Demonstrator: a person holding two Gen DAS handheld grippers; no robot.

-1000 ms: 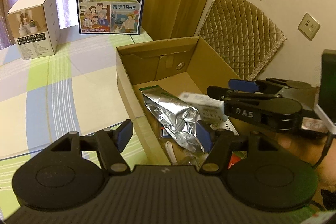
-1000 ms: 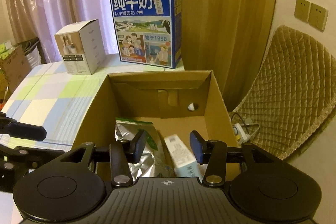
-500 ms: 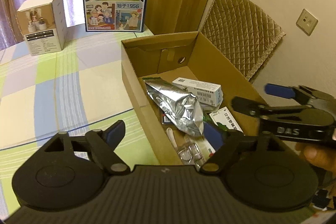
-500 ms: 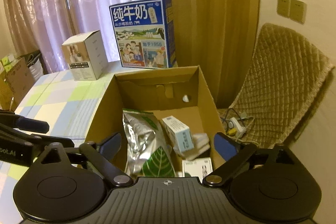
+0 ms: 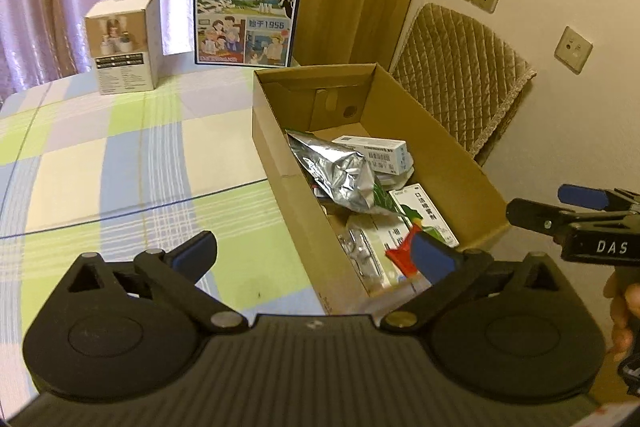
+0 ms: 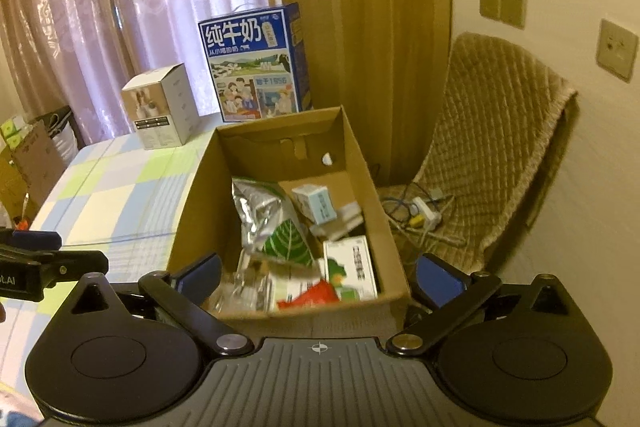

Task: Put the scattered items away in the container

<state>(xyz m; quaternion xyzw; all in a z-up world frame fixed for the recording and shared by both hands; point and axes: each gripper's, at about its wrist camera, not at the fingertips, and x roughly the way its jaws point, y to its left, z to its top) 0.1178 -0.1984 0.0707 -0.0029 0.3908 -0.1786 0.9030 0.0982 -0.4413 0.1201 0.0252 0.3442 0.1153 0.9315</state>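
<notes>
An open cardboard box [image 5: 440,147] stands at the table's right edge. In it lie a silver foil bag [image 5: 340,175], a white and blue carton [image 5: 376,153], a white and green packet [image 5: 424,215] and a red piece [image 5: 402,255]. My left gripper [image 5: 314,255] hovers over the box's near left corner, its jaws opening, with nothing gripped. My right gripper [image 6: 319,277] hangs above the near end of the box [image 6: 192,211], over the foil bag [image 6: 260,211] and packet [image 6: 352,267]. Its jaws are opening too, with nothing held.
A blue milk case [image 5: 248,7] and a small white box [image 5: 124,43] stand at the far side of the checked tablecloth [image 5: 120,167]. A quilted chair [image 5: 460,83] with a power strip [image 6: 420,215] on its seat is right of the box.
Both grippers have drawn back from the box and spread their jaws wide. More of the box's contents and of the tablecloth show now.
</notes>
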